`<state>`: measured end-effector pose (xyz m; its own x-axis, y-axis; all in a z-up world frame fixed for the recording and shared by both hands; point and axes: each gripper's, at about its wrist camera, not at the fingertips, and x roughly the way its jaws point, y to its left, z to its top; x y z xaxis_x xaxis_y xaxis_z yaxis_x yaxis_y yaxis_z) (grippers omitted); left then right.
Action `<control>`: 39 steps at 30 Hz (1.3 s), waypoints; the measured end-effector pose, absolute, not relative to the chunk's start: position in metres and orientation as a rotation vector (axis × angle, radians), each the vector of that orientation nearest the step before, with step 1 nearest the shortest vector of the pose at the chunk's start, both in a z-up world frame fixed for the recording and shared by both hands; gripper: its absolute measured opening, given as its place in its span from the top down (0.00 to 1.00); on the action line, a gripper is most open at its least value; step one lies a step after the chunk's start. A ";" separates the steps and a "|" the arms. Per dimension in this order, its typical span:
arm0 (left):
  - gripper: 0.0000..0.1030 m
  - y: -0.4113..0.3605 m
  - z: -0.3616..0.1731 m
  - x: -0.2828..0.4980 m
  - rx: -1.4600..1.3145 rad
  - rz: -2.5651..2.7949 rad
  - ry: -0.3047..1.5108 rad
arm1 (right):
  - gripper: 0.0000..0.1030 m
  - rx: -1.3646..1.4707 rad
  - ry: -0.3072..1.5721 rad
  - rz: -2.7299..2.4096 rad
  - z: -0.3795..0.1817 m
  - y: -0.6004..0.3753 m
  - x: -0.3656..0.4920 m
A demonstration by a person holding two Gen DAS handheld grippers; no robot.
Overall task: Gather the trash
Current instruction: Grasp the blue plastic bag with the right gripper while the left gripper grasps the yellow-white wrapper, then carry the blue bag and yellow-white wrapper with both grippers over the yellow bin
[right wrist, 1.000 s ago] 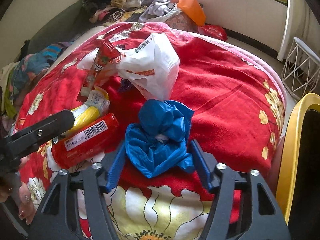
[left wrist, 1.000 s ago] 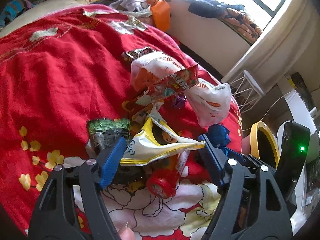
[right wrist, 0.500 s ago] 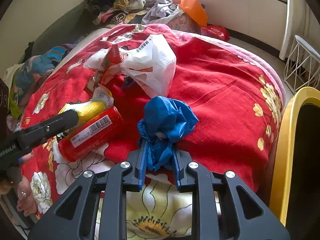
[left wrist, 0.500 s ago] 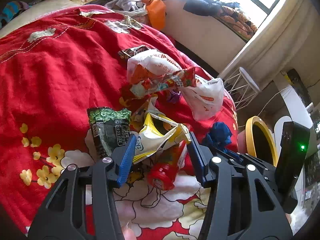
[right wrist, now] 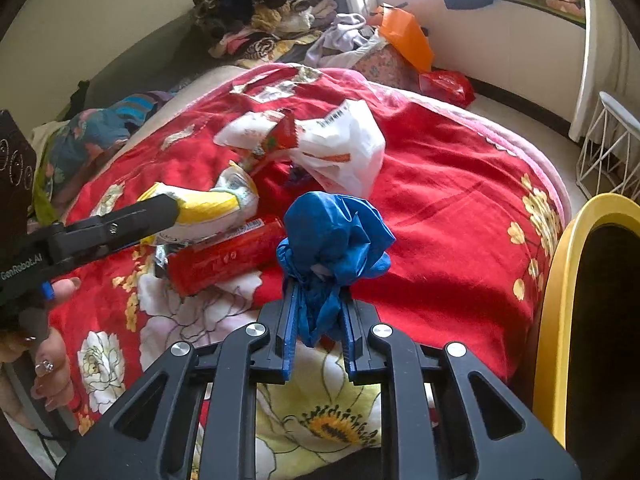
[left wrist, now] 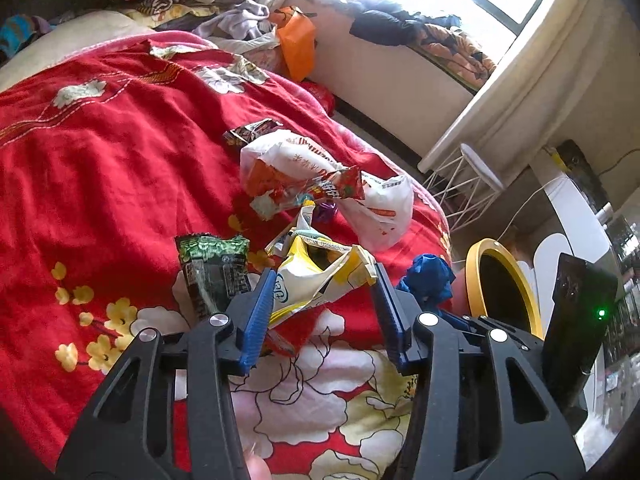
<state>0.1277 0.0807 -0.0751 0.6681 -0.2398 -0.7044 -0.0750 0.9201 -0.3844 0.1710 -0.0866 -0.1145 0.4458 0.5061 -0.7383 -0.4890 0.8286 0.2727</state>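
Observation:
On the red floral bedspread point(left wrist: 100, 152) lies scattered trash. My left gripper point(left wrist: 323, 277) is closing, and its blue pads press both sides of a crumpled yellow-and-white snack bag point(left wrist: 304, 280), which hangs lifted above a red can point(right wrist: 228, 256). In the right wrist view my right gripper point(right wrist: 318, 300) is shut on the lower part of a bunched blue plastic bag point(right wrist: 332, 232), held just off the bedspread. That blue bag point(left wrist: 430, 276) also shows to the right of my left gripper. A yellow-rimmed bin point(right wrist: 560, 280) stands at the bed's right edge.
A green-and-black wrapper point(left wrist: 212, 272), a red snack wrapper point(left wrist: 320, 188) and a white plastic bag point(left wrist: 384, 208) lie further up the bed. A white wire stool point(left wrist: 468, 184) stands on the floor beyond. Clothes and an orange bag point(right wrist: 404, 36) pile up at the far end.
Both grippers went from wide open to closed: the left on the yellow snack bag, the right on the blue bag. Both have risen a little with their loads.

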 end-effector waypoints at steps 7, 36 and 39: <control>0.62 0.086 -0.066 0.118 -0.405 -0.094 0.813 | 0.83 0.024 0.894 0.641 -0.100 -0.087 0.164; 0.65 0.071 -0.023 0.096 -0.351 -0.127 0.698 | 0.83 0.061 0.795 0.609 -0.060 -0.115 0.146; 0.65 0.065 -0.020 0.095 -0.336 -0.143 0.689 | 0.83 0.065 0.784 0.586 -0.058 -0.125 0.145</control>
